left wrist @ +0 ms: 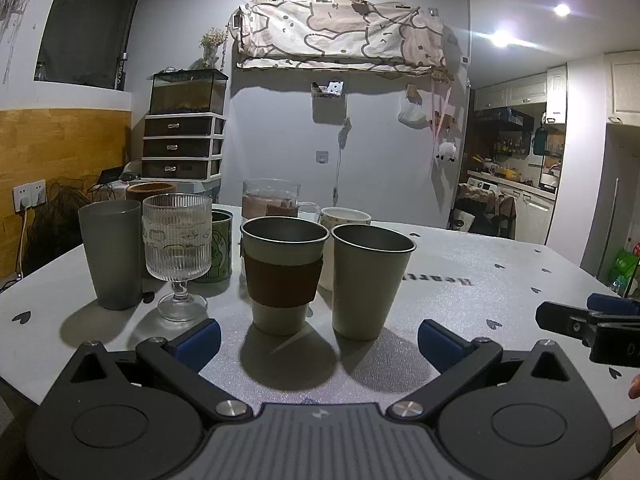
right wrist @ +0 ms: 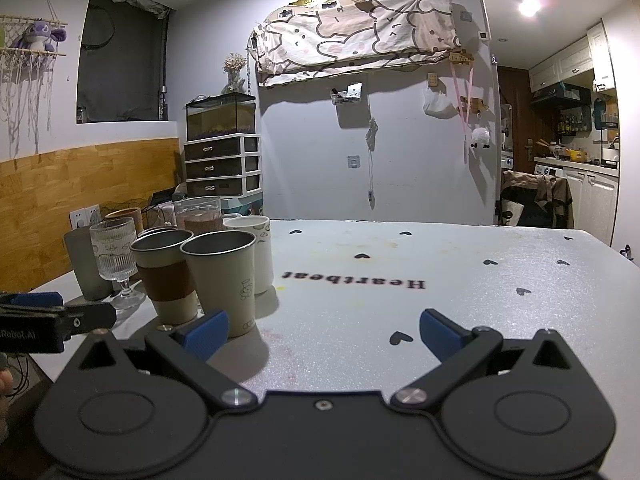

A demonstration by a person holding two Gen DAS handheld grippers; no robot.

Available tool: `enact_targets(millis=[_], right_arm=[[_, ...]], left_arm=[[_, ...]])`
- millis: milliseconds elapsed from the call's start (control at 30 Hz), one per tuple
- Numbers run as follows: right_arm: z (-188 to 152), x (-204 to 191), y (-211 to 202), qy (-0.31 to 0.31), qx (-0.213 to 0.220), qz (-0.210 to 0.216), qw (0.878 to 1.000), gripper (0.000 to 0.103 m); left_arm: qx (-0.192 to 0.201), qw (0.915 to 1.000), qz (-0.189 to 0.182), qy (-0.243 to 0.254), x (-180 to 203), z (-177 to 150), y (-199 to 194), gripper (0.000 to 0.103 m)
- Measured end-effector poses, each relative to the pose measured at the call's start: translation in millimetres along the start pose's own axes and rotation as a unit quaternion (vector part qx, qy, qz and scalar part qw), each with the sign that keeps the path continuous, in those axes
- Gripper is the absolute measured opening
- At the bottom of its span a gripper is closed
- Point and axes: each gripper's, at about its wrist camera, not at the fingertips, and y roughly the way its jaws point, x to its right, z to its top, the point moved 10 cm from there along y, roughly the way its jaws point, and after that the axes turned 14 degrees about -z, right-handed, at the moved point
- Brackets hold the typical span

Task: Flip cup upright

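Now my left tool point(left wrist: 319, 338) gapes empty, cup point(left wrist: 370, 280) upright just ahead on bench point(left wrist: 480, 280), right tool point(right wrist: 323, 330) likewise wide, empty, cup front-left.

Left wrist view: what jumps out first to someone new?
A tight cluster of upright cups on the pale grey heart-print table, straight ahead of the open left gripper: a beige cup with a brown sleeve and a plain beige tumbler stand in front. Left of them stand a ribbed clear glass goblet and a tall grey plastic tumbler. The open right gripper faces mostly bare tabletop.
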Motion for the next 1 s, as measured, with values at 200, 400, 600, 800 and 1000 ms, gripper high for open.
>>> enact_targets(millis=[200,400,600,800,1000], right_arm=[[-0.1,0.0,0.1,0.000,0.000,0.000,1.000,0.103],[-1.4,0.7,-0.6,0.001,-0.002,-0.001,1.000,0.103],[-1.6,0.5,-0.5,0.001,-0.002,-0.001,1.000,0.103],[-1.5,0.4,-0.4,0.001,-0.002,0.000,1.000,0.103],[-1.3,0.3,-0.4,0.001,-0.002,-0.001,1.000,0.103]], left_arm=[[-0.001,1.0000,0.000,0.000,-0.8,-0.8,0.8,0.103],[-0.002,1.0000,0.004,0.000,-3.1,-1.5,2.1,0.103],[-0.002,1.0000,0.004,0.000,-3.2,-1.4,1.9,0.103],[-0.004,1.0000,0.006,0.001,-5.2,-3.2,2.9,0.103],[-0.005,1.0000,0.007,0.001,-5.4,-3.1,3.5,0.103]])
